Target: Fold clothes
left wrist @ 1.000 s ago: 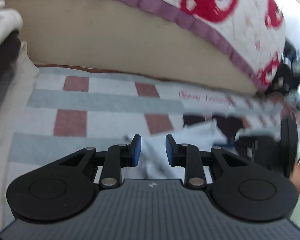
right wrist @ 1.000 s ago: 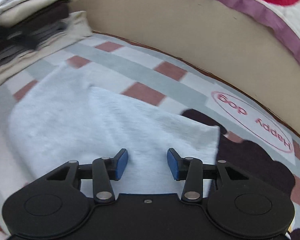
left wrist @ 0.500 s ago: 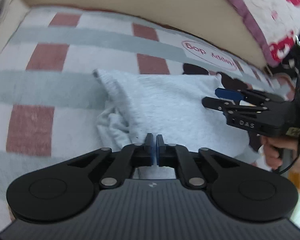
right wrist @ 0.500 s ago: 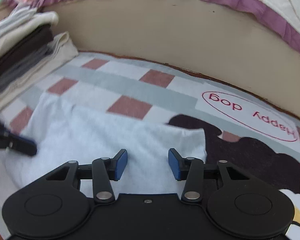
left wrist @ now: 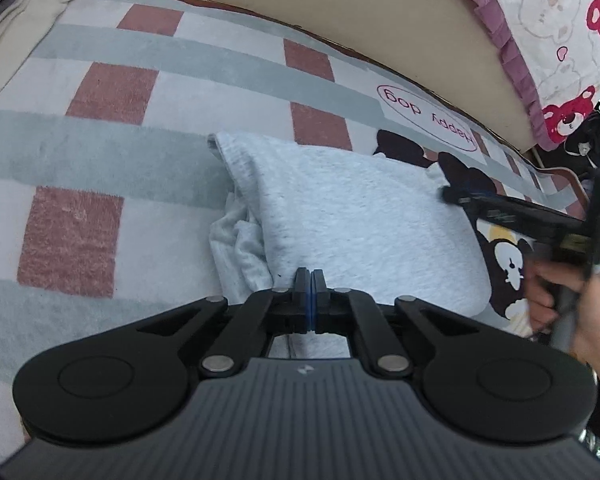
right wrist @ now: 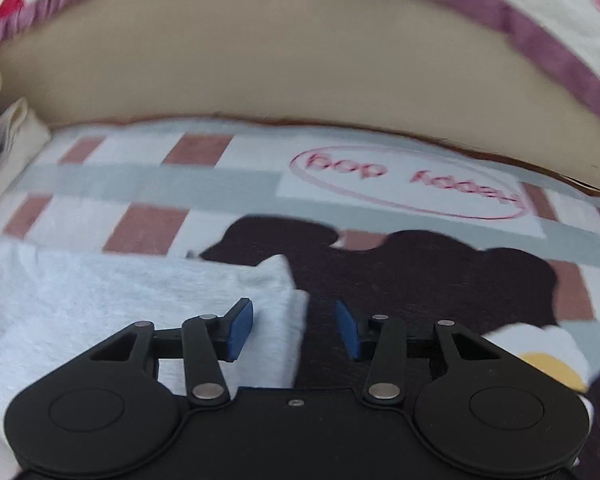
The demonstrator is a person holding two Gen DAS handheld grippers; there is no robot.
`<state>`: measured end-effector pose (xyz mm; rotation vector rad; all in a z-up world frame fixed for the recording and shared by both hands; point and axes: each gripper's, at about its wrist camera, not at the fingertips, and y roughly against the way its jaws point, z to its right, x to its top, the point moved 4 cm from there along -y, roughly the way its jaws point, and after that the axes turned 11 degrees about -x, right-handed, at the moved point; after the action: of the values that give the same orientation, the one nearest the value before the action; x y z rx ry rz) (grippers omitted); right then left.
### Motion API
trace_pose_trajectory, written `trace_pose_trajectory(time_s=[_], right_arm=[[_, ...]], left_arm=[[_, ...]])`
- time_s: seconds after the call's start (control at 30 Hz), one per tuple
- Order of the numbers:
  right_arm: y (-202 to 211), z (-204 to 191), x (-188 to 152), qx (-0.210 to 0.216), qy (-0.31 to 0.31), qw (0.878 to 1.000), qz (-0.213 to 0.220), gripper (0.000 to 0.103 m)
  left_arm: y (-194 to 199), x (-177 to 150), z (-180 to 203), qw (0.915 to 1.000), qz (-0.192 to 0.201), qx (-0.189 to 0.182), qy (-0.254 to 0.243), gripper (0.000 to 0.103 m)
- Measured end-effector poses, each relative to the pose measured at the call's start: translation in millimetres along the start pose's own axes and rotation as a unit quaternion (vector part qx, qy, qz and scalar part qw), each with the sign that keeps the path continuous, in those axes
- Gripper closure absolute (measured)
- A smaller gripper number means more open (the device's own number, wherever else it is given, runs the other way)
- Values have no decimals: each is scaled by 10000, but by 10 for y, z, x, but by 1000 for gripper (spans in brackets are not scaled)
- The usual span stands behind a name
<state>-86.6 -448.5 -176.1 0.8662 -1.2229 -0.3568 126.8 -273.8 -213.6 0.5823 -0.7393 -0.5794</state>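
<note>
The pale blue garment [left wrist: 364, 216] lies part-folded on the checked blanket [left wrist: 100, 128], toward its far edge, just below the "Happy dog" oval and partly over the dark dog print. It looks like a soft, light, fleecy knit that will sag and bunch, as the crumpled layers at its left side already do, so it is best pinched at hems and corners. The left gripper [left wrist: 310, 280] is fully closed on its near edge. The right gripper [right wrist: 295, 330], half open, straddles the right-hand corner, gripping nothing.
</note>
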Motion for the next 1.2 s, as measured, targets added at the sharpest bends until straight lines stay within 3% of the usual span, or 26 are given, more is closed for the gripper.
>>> trace_pose_trajectory(time_s=[0.03,0.1,0.2,0.23,0.33,0.37,0.4,0.43,0.5,0.53,0.6,0.63,0.73,0.87,0.93,1.0,1.1,1.13,1.2], right_arm=[[84,45,-8,85,-155,9998,63,50],[176,136,-57,710,-494,9963,20,50],[53,105,-163,1144,-373,9917,-463,50],[24,81,-210,898,-160,9945,-511,50],[61,103,-308,277,233,9986,-391,48],[90,127,-309,-25,270,9988,-415,47],[126,138,-297,-246,275,9984,-421,47],[175,147,-273,-356,289,9980,-424,47],[276,164,-227,-567,309,9970,-425,47],[350,175,-217,-576,236,9972,-402,44],[498,254,-252,-214,-259,9981,-519,43],[514,318,-332,187,-760,9942,-737,43],[518,470,-612,1167,-2075,9593,-1516,43],[433,534,-976,1323,-2942,9214,-2165,43],[368,555,-1163,1836,-3906,8688,-2428,43],[304,579,-1330,2289,-4761,8071,-2638,43],[216,478,-1369,2226,-4924,8012,-2572,46],[190,442,-1371,2206,-4951,8012,-2534,45],[179,340,-1216,2187,-4631,8289,-2251,43]], left_arm=[[-9,11,4,10000,-23,21,-33,100],[-23,35,4,9999,-67,42,-63,100],[28,83,-148,9984,-94,-273,480,100],[61,80,-189,9976,-73,-297,615,100],[219,54,-136,9989,-29,336,320,97],[271,46,-117,9979,-16,614,192,76],[313,42,-96,9929,-9,1186,-68,62],[345,32,-94,9892,5,1454,-178,62],[415,-14,-164,9943,49,1046,224,62],[439,-49,-225,9960,41,625,641,61],[451,-116,-310,9928,15,98,1191,60],[454,-148,-341,9903,8,-74,1387,60],[456,-212,-382,9831,25,-430,1781,55],[442,-284,-394,9704,61,-869,2252,47],[399,-345,-405,9639,13,-958,2483,47],[338,-402,-427,9562,2,-982,2757,44],[283,-484,-412,9473,62,-903,3073,39],[258,-498,-375,9478,66,-896,3060,39],[217,-531,-313,9463,159,-886,3104,38]])
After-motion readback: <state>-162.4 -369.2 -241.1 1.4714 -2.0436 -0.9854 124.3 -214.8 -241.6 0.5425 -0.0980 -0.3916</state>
